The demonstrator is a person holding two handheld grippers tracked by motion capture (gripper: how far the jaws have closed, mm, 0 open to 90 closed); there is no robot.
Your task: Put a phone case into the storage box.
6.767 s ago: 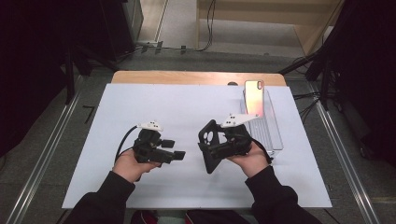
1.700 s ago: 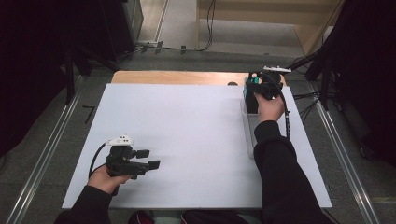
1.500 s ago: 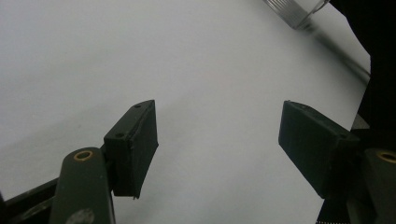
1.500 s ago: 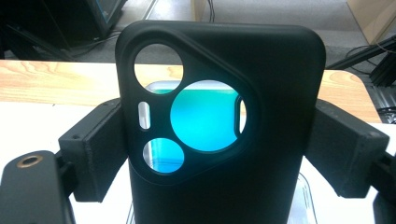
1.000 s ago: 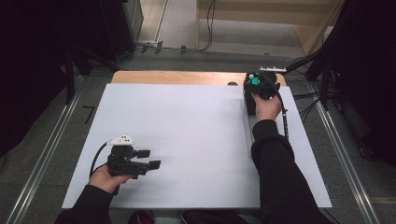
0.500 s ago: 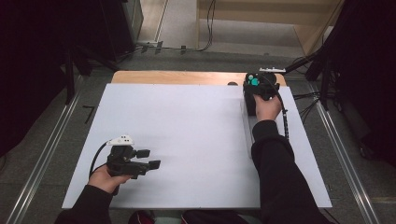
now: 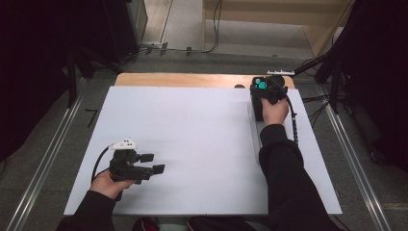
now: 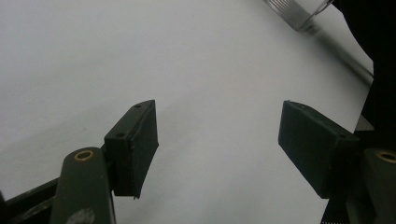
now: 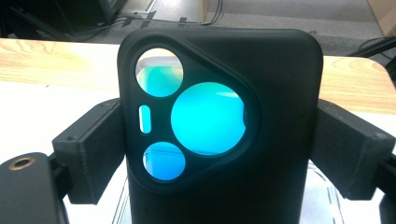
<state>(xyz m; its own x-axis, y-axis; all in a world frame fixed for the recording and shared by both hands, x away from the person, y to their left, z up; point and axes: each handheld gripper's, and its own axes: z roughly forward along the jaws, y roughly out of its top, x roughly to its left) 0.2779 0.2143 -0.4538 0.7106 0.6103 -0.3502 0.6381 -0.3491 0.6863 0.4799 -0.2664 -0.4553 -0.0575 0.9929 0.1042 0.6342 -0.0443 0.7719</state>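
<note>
Dark curtain upper left, grey floor with metal rails (image 7: 45, 163) both sides. White sheet (image 7: 192, 144) covers table; bare wood edge (image 7: 183, 79) along top. Lower left: left gripper (image 7: 156, 163) low over sheet, jaws wide, nothing between. Centre of sheet bare. Upper right: right gripper (image 7: 262, 86) clamps black phone case (image 9: 219, 130) by both sides, case upright, teal showing through camera cutouts. Clear tray (image 7: 257, 130) under right forearm. Cables (image 7: 211, 29) on floor at top, dark gear at right edge.

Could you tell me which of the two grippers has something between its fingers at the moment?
The right gripper: a black phone case with round cutouts stands between its fingers. The left gripper has only bare white table between its fingers.
</note>
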